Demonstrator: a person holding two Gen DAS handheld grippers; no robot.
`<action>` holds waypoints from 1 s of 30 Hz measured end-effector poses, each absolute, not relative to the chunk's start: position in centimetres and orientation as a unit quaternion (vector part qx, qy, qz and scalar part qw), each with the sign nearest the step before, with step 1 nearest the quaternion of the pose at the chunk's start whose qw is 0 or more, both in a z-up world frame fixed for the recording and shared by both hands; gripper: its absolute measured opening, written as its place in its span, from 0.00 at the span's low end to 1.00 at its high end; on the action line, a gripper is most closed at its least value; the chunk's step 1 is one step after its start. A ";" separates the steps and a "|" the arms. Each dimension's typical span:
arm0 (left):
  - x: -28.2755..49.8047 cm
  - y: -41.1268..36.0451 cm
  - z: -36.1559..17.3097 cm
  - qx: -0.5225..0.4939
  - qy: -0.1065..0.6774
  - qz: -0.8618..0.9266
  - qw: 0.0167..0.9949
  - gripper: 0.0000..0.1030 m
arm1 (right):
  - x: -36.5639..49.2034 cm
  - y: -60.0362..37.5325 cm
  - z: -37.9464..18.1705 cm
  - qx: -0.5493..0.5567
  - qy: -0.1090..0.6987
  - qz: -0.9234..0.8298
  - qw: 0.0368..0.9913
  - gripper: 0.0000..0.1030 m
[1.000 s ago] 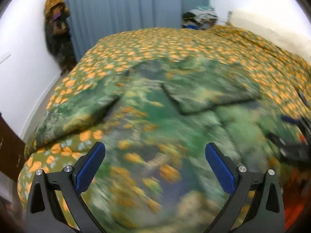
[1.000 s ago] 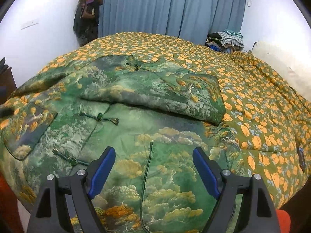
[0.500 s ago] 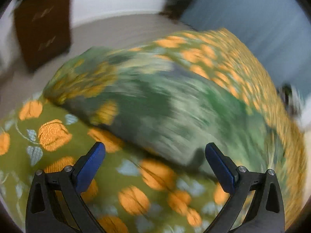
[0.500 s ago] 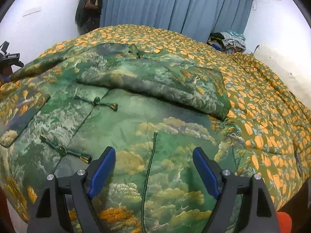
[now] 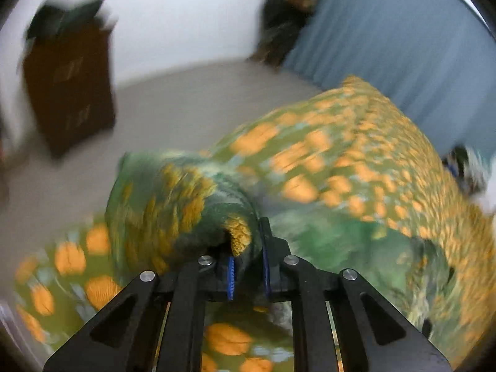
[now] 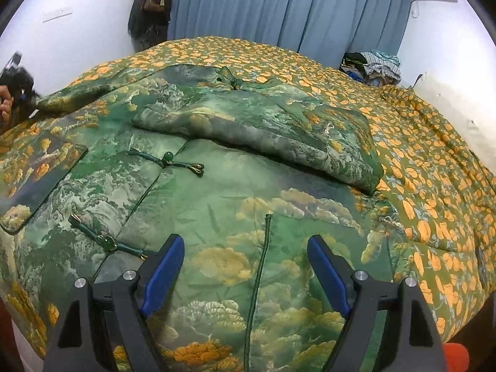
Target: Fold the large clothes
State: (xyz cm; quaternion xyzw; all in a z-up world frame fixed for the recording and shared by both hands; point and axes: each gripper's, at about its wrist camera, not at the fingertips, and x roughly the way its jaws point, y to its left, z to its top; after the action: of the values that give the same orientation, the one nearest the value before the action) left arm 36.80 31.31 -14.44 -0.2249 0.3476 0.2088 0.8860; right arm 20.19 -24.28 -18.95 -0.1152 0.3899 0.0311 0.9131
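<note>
Pinching the end of a sleeve, the left gripper [image 5: 248, 274] has its blue pads closed tight on a bunched wad of green-and-gold brocade, and the cloth rises out of the jaws in a ridge. That sleeve [image 5: 173, 204] belongs to a large padded jacket [image 6: 217, 204] spread front-up on a bed with an orange-flowered cover [image 6: 427, 161]. In the right wrist view the other sleeve [image 6: 263, 130] already lies folded across the chest, below the collar, while the knotted frog fastenings [image 6: 169, 164] sit flat along the front opening. The right gripper [image 6: 245, 274] hovers above the lower front with its jaws wide apart and nothing between them.

The step in hand appears to be bringing this second sleeve over the body to match the first. The left view is badly smeared, so how much fabric is caught is hard to judge; it looks like the cuff edge only. To do it well, lift the cuff just clear of the cover, carry it straight across toward the folded sleeve, and keep the seam line at the shoulder as the hinge. The free gripper could press on the jacket's front to stop the slick, heavy cloth sliding. Lay the sleeve flat before letting go.
</note>
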 end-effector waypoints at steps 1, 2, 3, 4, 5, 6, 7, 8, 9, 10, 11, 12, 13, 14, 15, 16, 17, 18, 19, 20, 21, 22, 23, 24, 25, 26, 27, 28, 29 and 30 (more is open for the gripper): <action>37.3 29.0 -12.3 -0.186 0.333 0.192 0.904 0.11 | 20.3 -24.3 -18.9 -0.112 0.391 0.032 0.913 0.81; 37.6 27.3 -10.8 -0.159 0.322 0.176 0.916 0.11 | 20.3 -24.4 -19.0 -0.107 0.393 0.034 0.913 0.81; 38.0 24.5 -8.7 -0.118 0.307 0.150 0.932 0.11 | 20.3 -24.5 -18.9 -0.103 0.394 0.036 0.913 0.81; 38.5 21.6 -7.0 -0.080 0.292 0.123 0.945 0.11 | 20.4 -24.6 -18.9 -0.100 0.394 0.035 0.913 0.81; 38.5 19.3 -5.8 -0.049 0.279 0.101 0.954 0.11 | 20.4 -24.7 -18.7 -0.098 0.392 0.035 0.914 0.81; 38.5 16.0 -4.6 -0.009 0.264 0.071 0.962 0.11 | 20.3 -24.9 -18.5 -0.096 0.388 0.035 0.916 0.81; 38.5 13.6 -4.0 0.018 0.254 0.049 0.966 0.11 | 20.3 -25.0 -18.4 -0.095 0.386 0.034 0.917 0.81; 38.1 10.5 -3.7 0.050 0.244 0.021 0.968 0.11 | 20.2 -25.2 -18.2 -0.094 0.382 0.031 0.919 0.81; 37.7 7.4 -3.8 0.079 0.239 -0.009 0.968 0.11 | 20.1 -25.4 -17.9 -0.092 0.378 0.028 0.921 0.81; 37.3 4.6 -4.3 0.104 0.238 -0.036 0.965 0.11 | 20.1 -25.6 -17.8 -0.089 0.376 0.027 0.922 0.81; 37.0 2.5 -5.0 0.124 0.239 -0.054 0.962 0.11 | 20.1 -25.9 -17.7 -0.085 0.375 0.023 0.923 0.81; 36.5 -0.1 -6.2 0.150 0.242 -0.076 0.956 0.11 | 20.1 -26.2 -17.7 -0.081 0.374 0.019 0.923 0.81; 36.3 -2.0 -7.2 0.169 0.247 -0.088 0.950 0.12 | 20.1 -26.6 -17.6 -0.077 0.375 0.016 0.924 0.81; 35.8 -4.0 -8.9 0.188 0.258 -0.104 0.942 0.17 | 20.1 -27.0 -17.6 -0.072 0.376 0.011 0.924 0.81; 35.6 -5.9 -10.9 0.202 0.280 -0.120 0.931 0.25 | 20.2 -27.5 -17.6 -0.066 0.377 0.007 0.924 0.81; 35.4 -7.3 -12.7 0.208 0.302 -0.135 0.920 0.34 | 20.2 -27.8 -17.6 -0.062 0.378 0.004 0.924 0.81; 35.4 -8.4 -14.5 0.209 0.326 -0.144 0.911 0.56 | 20.3 -28.3 -17.6 -0.057 0.379 0.000 0.923 0.81; 34.2 -9.1 -15.1 0.207 0.339 -0.149 0.906 0.69 | 20.4 -28.6 -17.6 -0.054 0.380 -0.003 0.923 0.81; 33.2 -9.5 -16.2 0.202 0.351 -0.156 0.901 0.71 | 20.5 -29.1 -17.6 -0.050 0.381 -0.007 0.923 0.81; 32.3 -9.6 -16.7 0.199 0.356 -0.161 0.899 0.71 | 20.6 -29.5 -17.5 -0.046 0.380 -0.010 0.924 0.81; 31.2 -9.5 -17.1 0.197 0.362 -0.165 0.896 0.74 | 20.5 -29.8 -17.4 -0.043 0.379 -0.012 0.924 0.81; 29.8 -9.1 -17.2 0.195 0.368 -0.169 0.893 0.75 | 20.6 -30.1 -17.3 -0.040 0.379 -0.014 0.925 0.81; 28.5 -8.3 -17.2 0.193 0.372 -0.171 0.892 0.79 | 20.7 -30.4 -17.1 -0.034 0.380 -0.014 0.924 0.81; 27.8 -7.5 -17.3 0.190 0.374 -0.171 0.892 0.83 | 21.2 -30.8 -16.9 -0.021 0.387 -0.010 0.922 0.81; 26.6 -6.2 -16.9 0.182 0.376 -0.173 0.892 0.85 | 21.6 -30.9 -16.6 -0.009 0.393 -0.001 0.920 0.81; 25.7 -5.0 -16.6 0.171 0.378 -0.174 0.893 0.88 | 22.6 -31.2 -16.0 0.018 0.398 0.018 0.917 0.81; 26.2 -4.8 -16.8 0.163 0.379 -0.173 0.895 0.90 | 23.8 -31.4 -15.1 0.044 0.398 0.042 0.916 0.81; 25.4 -3.4 -16.5 0.145 0.380 -0.168 0.898 0.92 | 25.2 -31.5 -14.3 0.065 0.394 0.064 0.915 0.81; 25.3 -3.0 -16.6 0.130 0.380 -0.163 0.901 0.93 | 26.5 -31.4 -13.7 0.083 0.392 0.081 0.913 0.81; 25.7 -2.7 -16.5 0.114 0.382 -0.158 0.904 0.94 | 28.2 -31.3 -13.3 0.102 0.397 0.097 0.907 0.81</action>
State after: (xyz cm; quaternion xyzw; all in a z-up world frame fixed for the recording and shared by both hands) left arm 25.68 -2.65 -16.50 0.1137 0.3818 -0.1580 0.9035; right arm 28.24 -31.34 -13.28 0.1018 0.3969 0.0971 0.9070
